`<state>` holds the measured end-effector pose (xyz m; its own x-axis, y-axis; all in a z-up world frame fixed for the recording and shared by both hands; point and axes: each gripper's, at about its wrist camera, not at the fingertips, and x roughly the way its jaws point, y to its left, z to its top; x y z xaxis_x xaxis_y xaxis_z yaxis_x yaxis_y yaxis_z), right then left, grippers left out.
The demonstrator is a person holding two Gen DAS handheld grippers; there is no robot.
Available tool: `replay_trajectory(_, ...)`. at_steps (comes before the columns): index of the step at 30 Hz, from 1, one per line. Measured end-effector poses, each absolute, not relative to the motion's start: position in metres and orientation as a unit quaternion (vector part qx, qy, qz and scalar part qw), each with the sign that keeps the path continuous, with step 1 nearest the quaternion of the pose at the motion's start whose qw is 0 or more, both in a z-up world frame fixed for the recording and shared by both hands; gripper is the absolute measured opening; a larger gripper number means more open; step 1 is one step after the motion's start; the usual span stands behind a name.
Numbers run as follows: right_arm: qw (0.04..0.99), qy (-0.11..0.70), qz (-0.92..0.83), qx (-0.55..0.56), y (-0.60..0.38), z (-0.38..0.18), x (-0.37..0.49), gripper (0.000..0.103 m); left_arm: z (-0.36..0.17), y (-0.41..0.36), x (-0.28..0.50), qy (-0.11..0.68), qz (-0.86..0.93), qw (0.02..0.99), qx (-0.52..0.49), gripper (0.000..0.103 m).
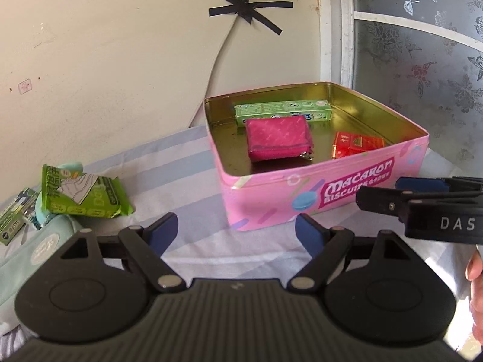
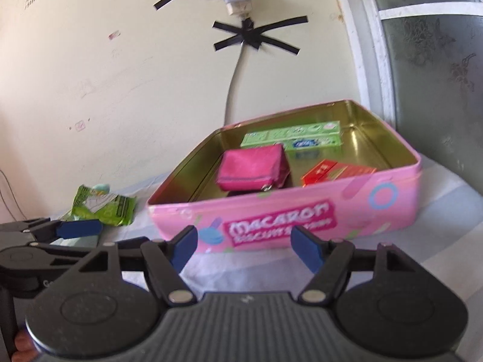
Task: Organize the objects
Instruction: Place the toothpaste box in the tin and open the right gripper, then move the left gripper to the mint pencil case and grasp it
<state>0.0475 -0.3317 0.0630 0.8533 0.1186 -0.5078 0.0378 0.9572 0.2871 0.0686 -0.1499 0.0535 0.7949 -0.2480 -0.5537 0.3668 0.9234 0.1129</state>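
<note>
A pink "Macaron Biscuits" tin [image 1: 332, 181] [image 2: 302, 202] stands open on the striped cloth. Inside it lie a long green box [image 1: 283, 110] [image 2: 295, 138], a pink zip pouch [image 1: 279, 138] [image 2: 253, 167] and a red box [image 1: 357, 146] [image 2: 335, 173]. My left gripper [image 1: 237, 230] hovers open just in front of the tin's left front corner, nothing between its blue pads. My right gripper [image 2: 245, 246] is open in front of the tin's front wall, also empty. Each gripper shows in the other's view: the right gripper [image 1: 379, 191] at the right edge, the left gripper [image 2: 117, 234] at the left edge.
A green snack packet [image 1: 81, 193] [image 2: 102, 208] lies left of the tin. A small green box [image 1: 12, 223] and a mint fabric bag [image 1: 30, 259] sit at the far left. Behind the tin is a cream wall with a taped cable [image 1: 217, 57]; a patterned window [image 1: 422, 60] is at the right.
</note>
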Motion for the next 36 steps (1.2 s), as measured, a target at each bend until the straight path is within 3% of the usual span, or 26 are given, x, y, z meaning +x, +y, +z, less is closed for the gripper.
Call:
replay_trajectory(15,0.943,0.305,0.053,0.121,-0.265,0.05,0.053,0.071,0.024,-0.085,0.071,0.308,-0.122,0.941,0.075,0.086)
replay_trajectory(27,0.962,0.263,-0.007,0.077,-0.25,0.06,0.036,0.071,0.021,-0.071,0.067,0.291,-0.15,0.943,0.061,0.086)
replay_trajectory(36,0.952,0.294,0.075,0.04,-0.197,0.057,0.061,0.073,0.025,0.007,0.04,0.278,-0.123,0.952,0.016,0.086)
